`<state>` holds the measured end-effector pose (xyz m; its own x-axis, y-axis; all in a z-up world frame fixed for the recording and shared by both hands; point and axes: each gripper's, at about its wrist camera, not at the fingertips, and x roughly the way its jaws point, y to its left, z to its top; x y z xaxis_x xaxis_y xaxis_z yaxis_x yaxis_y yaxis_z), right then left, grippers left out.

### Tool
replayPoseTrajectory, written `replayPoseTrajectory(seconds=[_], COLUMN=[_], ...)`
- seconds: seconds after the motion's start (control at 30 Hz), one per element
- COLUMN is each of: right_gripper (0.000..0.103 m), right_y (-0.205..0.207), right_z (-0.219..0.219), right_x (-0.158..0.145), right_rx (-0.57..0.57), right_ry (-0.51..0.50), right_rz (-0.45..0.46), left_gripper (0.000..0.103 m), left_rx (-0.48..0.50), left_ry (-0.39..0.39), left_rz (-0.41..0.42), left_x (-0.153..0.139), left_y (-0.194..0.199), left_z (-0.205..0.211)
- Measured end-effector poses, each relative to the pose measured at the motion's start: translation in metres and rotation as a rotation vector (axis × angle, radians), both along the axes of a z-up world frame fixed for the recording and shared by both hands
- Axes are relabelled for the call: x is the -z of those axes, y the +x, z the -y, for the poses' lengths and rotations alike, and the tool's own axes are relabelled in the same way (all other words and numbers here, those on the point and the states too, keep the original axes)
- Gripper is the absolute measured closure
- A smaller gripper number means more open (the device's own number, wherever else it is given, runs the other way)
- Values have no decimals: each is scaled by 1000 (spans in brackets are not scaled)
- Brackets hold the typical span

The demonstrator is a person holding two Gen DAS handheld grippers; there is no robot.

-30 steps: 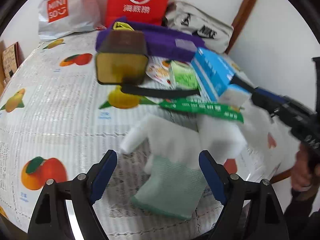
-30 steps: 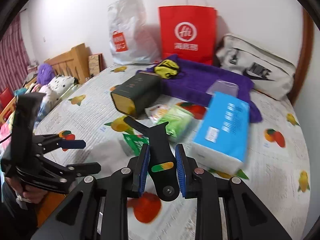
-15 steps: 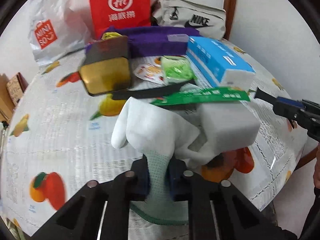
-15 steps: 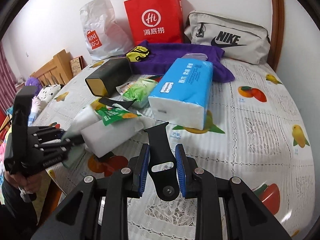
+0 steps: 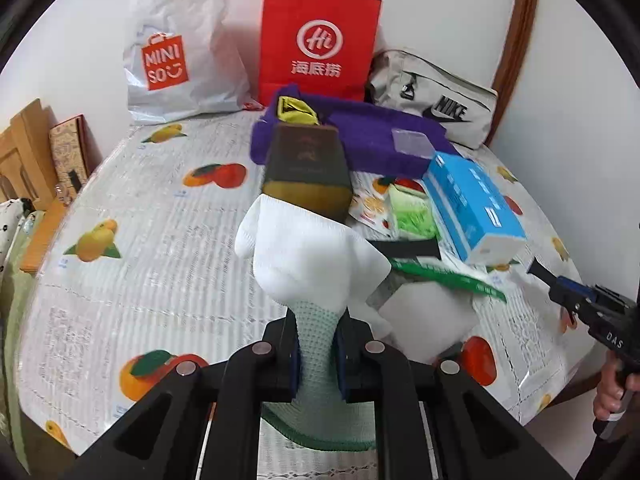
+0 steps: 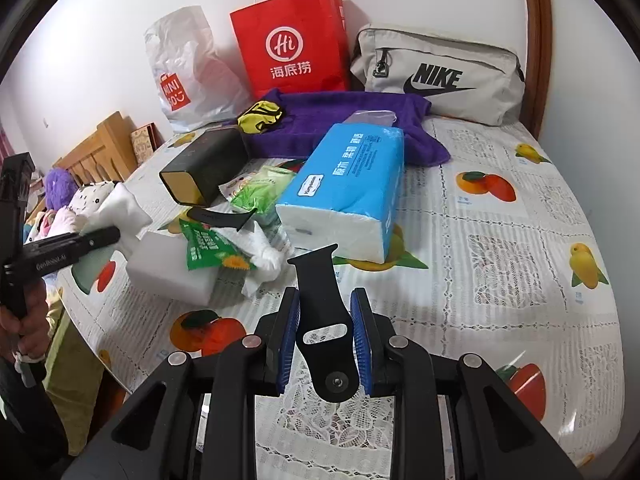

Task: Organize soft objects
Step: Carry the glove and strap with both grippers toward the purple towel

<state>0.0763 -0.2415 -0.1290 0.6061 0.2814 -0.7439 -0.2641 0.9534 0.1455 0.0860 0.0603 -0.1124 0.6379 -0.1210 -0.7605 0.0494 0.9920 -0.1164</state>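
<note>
- Left wrist view: the left claw (image 5: pixel 317 354) is clamped tight on the pale green cuff of a white glove (image 5: pixel 308 256), which is raised above the fruit-print surface (image 5: pixel 168 264). Beyond it lie a dark box (image 5: pixel 306 170), a blue tissue pack (image 5: pixel 472 208) and a purple towel (image 5: pixel 380 140).
- Right wrist view: the right claw (image 6: pixel 325 342) stands narrow, gripping a black watch strap (image 6: pixel 322 316) over the surface. A red paper bag (image 6: pixel 292 44), a white plastic bag (image 6: pixel 188 68) and a grey pouch (image 6: pixel 440 76) stand at the wall; their contents are hidden.
</note>
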Motion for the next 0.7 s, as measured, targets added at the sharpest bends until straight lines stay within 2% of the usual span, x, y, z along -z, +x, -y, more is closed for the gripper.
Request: replayPoseTrajectory(seconds=[0.07,0.17,0.4,0.7], right_gripper=[77,77,77,77], right_y=[1,2,8,21], right_z=[1,1,-2,-3], right_x=[-1,-4,-18,-34], right_rx=[1,0,-2,-9], right_ry=[-1,1,7,5], right_rz=[-1,-2,11,22], left_gripper=[90,90,90,90], left_rx=[-6,10,15,-19], left_ry=[5,-37,-33,-55], left_rz=[21,38,54,25], left_x=[-8,-20,-36,-36], left_y=[-1,0,10,32], left_z=[-1,-4,-2,-13])
